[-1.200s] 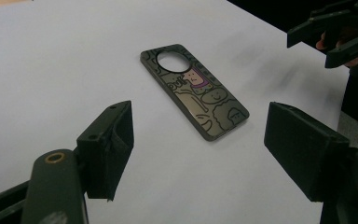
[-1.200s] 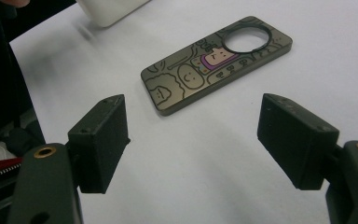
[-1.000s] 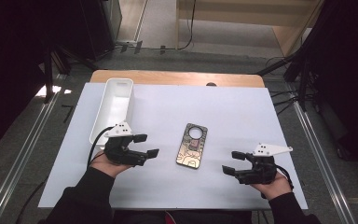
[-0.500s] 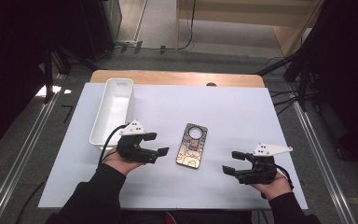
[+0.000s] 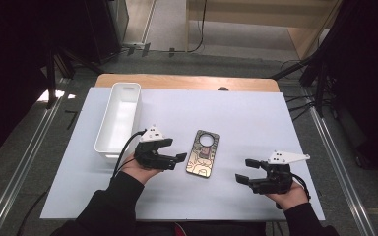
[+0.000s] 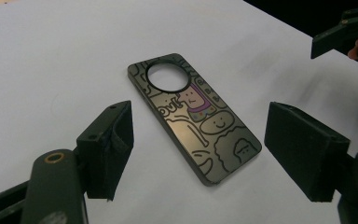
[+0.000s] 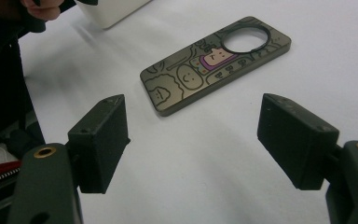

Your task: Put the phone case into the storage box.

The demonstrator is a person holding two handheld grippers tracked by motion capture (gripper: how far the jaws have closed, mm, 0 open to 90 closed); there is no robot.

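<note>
Phone case [image 5: 203, 153] flat on the white table cover [image 5: 256, 118], just below the middle of the high view, camera hole toward the top of the frame, doodle print face up. Left gripper [image 5: 177, 158] just beside its left edge, jaws spread wide, nothing between the pads, not touching the case. From the left gripper view, same case [image 6: 193, 114] lying slantwise past the two black jaws, ring hole at the upper left end, cartoon faces toward the lower right; pads clear of it on both sides. Right gripper [image 5: 243, 169] lower right of the case in the high view, apart from it, jaws likewise wide and empty. From the right gripper view, case [image 7: 214, 61] in the upper middle of the frame, well ahead of the jaws, hole at the upper right. Farther out: white bin [image 5: 120, 118] standing lengthwise at the upper left of the cover, near the left hand [image 5: 140, 169]. Wooden table edge [image 5: 187, 81] showing along the top of the cover.
</note>
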